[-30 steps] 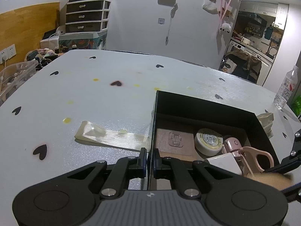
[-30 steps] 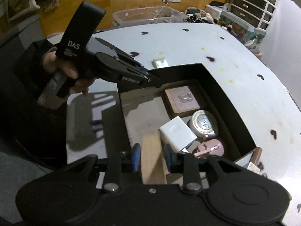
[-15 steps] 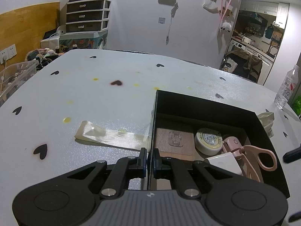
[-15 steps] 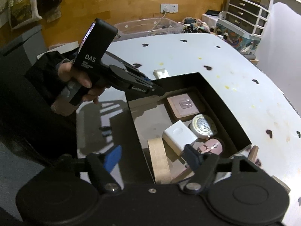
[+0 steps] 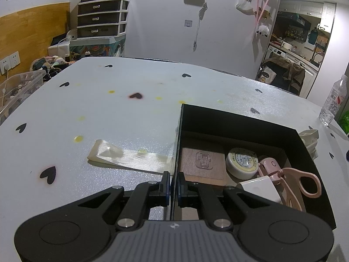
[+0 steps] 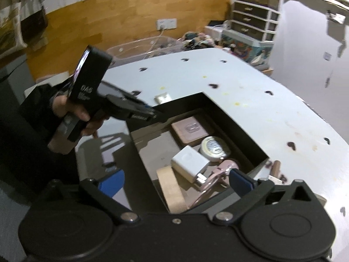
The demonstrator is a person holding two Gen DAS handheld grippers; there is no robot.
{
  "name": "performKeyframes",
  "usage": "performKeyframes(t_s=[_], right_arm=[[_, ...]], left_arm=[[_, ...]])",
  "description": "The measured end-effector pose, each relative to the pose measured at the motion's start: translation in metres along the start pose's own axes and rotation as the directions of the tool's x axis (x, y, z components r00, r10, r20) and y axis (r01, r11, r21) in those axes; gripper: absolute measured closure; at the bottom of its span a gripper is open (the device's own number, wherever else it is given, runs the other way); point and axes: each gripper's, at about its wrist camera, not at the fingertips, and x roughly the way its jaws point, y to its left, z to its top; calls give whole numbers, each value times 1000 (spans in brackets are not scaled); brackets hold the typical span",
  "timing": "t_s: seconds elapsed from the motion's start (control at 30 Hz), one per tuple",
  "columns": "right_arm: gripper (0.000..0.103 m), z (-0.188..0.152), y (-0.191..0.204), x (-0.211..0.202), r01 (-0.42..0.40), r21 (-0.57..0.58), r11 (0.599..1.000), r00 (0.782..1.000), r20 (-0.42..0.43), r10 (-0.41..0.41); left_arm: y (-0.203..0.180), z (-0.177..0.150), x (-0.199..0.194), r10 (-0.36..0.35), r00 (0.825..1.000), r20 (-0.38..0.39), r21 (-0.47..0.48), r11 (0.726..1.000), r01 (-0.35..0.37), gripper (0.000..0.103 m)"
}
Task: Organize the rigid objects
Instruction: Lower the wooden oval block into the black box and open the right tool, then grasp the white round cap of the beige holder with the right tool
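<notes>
A black box [image 5: 237, 120] [image 6: 235, 118] on the white table holds a pink card [image 5: 202, 163], a round tin [image 5: 241, 161], a white charger [image 6: 189, 163], pink scissors [image 5: 303, 183] and a wooden block [image 6: 172, 190]. My left gripper [image 5: 173, 187] is shut on the box's left wall; it also shows in the right wrist view [image 6: 150, 113]. My right gripper [image 6: 174, 181] is open and empty above the box's near end, over the wooden block.
A clear plastic strip [image 5: 128, 157] lies left of the box. A small white item [image 6: 162, 98] sits by the box's far corner, a brown stick [image 6: 274, 168] at its right. A water bottle [image 5: 332, 100] stands far right. A clear bin [image 6: 141, 48] is beyond the table.
My right gripper opened and let go of the wooden block, which now lies in the box, then pulled back and up. My left gripper stayed shut on the box wall.
</notes>
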Motion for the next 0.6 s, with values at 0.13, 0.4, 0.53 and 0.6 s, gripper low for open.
performKeyframes(t_s=[0.13, 0.4, 0.53, 0.6], right_arm=[[0, -6, -7, -8, 57, 72, 996, 997, 51, -60], [0, -33, -35, -20, 213, 309, 927, 961, 103, -255], [0, -54, -52, -21, 270, 434, 860, 934, 100, -343], [0, -65, -59, -21, 298, 493, 817, 916, 95, -391]], left_arm=[[0, 0, 0, 0, 1000, 0, 1, 1000, 0, 97], [1, 0, -1, 1, 1000, 0, 0, 1000, -1, 97], [1, 0, -1, 1, 1000, 0, -3, 1000, -1, 97], [1, 0, -1, 1, 1000, 1, -2, 1000, -1, 97]])
